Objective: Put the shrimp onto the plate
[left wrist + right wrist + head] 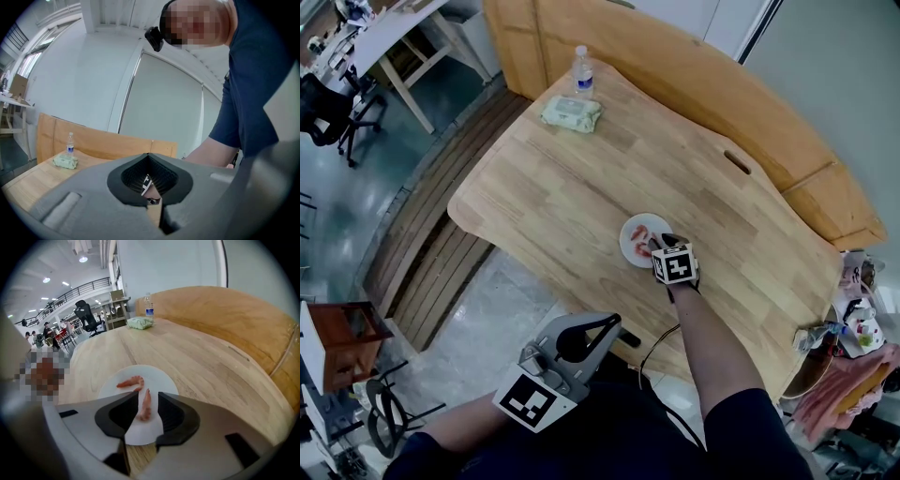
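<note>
Straddling shrimp (146, 407) on plate (161, 380), right claw (142, 401) spread

Wooden table (581, 178), grey floor (356, 220), black office chair (323, 108)

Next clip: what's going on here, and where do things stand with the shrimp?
A person works at a wooden table with a hand-held gripper in each hand. The right hand-held gripper is over the white plate, jaws apart. One shrimp lies on the plate between them, not gripped. A second shrimp lies on the plate just beyond. The left hand-held gripper is held back off the table's near edge, jaws together and empty.
</note>
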Demonstrator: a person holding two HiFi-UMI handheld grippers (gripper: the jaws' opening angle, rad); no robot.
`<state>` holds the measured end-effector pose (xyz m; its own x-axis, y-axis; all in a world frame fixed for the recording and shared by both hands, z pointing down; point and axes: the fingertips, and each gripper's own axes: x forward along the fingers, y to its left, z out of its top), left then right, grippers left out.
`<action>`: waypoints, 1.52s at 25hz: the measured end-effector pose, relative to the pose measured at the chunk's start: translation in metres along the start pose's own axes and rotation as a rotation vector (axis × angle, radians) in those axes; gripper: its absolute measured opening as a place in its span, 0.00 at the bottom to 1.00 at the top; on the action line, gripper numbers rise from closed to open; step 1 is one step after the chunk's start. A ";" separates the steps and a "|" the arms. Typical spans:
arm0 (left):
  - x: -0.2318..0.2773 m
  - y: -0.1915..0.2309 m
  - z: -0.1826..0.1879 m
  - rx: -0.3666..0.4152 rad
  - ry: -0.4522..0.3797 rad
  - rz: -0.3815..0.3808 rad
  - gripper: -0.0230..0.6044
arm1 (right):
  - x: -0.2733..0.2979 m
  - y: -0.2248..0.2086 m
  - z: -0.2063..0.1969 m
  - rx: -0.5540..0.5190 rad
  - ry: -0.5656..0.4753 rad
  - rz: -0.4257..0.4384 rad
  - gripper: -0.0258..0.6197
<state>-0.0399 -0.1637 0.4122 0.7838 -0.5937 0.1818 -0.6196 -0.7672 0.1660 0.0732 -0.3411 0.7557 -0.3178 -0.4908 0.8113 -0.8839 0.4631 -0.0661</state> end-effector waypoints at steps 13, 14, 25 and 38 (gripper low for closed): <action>-0.001 -0.028 0.017 0.004 -0.053 -0.060 0.04 | -0.140 0.054 0.007 0.076 -0.320 0.051 0.23; -0.002 -0.030 0.017 0.006 -0.054 -0.065 0.04 | -0.153 0.061 0.005 0.083 -0.339 0.058 0.22; -0.007 -0.065 0.013 0.035 -0.054 -0.151 0.04 | -0.301 0.117 0.028 0.113 -0.603 0.085 0.14; 0.005 -0.101 0.019 0.059 -0.051 -0.258 0.04 | -0.406 0.157 0.037 0.076 -0.821 0.072 0.06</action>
<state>0.0270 -0.0939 0.3775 0.9175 -0.3872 0.0913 -0.3968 -0.9066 0.1436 0.0506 -0.0965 0.3948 -0.4983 -0.8583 0.1226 -0.8630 0.4775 -0.1650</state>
